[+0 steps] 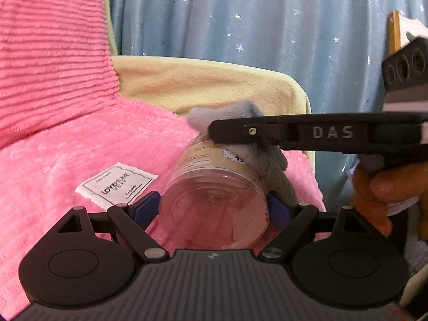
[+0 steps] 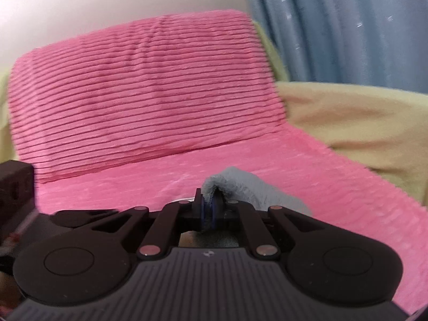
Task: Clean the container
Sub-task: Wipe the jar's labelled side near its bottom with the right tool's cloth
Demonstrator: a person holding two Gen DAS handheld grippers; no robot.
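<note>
One jar, one cloth — seemingly touching

This is a home, most likely a bedroom or sitting corner: a soft seat or bed is spread with a fluffy pink blanket that carries a sewn-on white fabric label, and a ribbed pink cushion leans at its back. Beneath the blanket lies a pale yellow cover, and behind hangs a blue curtain scattered with small white stars, beside a plain light wall
</note>
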